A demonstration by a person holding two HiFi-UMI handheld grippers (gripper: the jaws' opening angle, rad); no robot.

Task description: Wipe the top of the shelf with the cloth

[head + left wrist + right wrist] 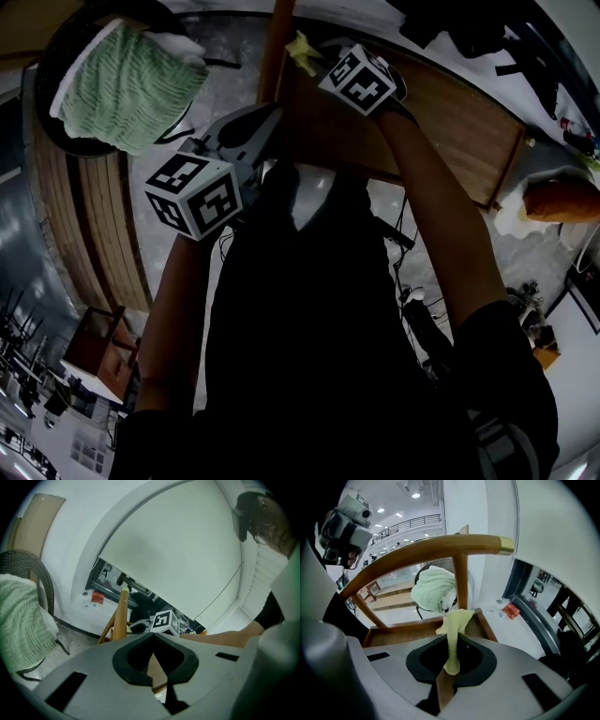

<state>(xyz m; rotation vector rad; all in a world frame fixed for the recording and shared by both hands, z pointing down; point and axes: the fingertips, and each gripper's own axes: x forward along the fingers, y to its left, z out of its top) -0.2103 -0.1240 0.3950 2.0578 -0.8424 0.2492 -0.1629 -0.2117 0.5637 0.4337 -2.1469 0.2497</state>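
**Right claw gripping the cloth at the edge of the shelf top**

Nearest the right gripper's camera, the right claw (452, 641) is clenching the thin pale yellow cloth (457, 620), and a loose tuft is sticking out past the tips. The left claw (153, 637) is sitting closed with nothing between its jaws, hanging lower and closer to the person's body in the head view.

Just beyond the cloth, the brown wooden shelf top with a raised rim (405, 635) is lying bare as far as the views are showing. The cloth seems to be hovering at its corner, and I cannot tell whether it is touching the wood yet. To wipe well, the person is probably needing to press the tuft flat on the boards, sweep in long overlapping passes from rim to rim, and work into the corners under the curved wooden rail (426, 548).

Farther off on the floor, the dark wicker basket (21, 562) is holding a mint green knitted towel (18, 616) heaped above its rim
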